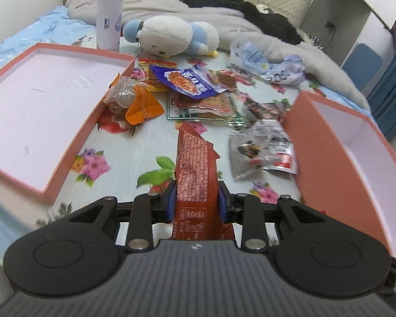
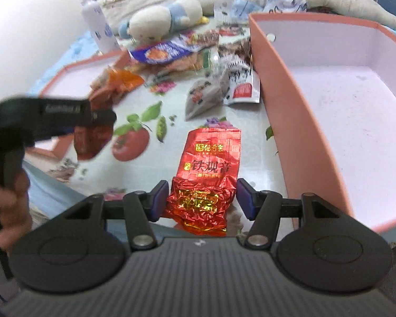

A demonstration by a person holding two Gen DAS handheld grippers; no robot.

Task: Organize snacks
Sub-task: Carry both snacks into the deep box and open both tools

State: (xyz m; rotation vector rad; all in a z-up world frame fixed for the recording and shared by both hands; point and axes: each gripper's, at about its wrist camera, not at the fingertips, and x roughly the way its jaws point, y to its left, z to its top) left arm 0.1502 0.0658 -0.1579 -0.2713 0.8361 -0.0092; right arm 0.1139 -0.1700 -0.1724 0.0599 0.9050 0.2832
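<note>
My left gripper is shut on a brown-red snack packet, which sticks up between the blue pads above the flowered cloth. The right wrist view shows that same gripper at the left with the packet hanging from it. My right gripper is shut on the crinkled end of a red foil tea packet. A shallow pink box lid lies to the left. A deeper pink box stands to the right. Loose snack packets are heaped between them.
A white and blue plush toy and a white bottle sit at the back of the bed. Grey and black bedding is piled behind them, with a crumpled plastic bag nearby. A hand grips the left gripper's handle.
</note>
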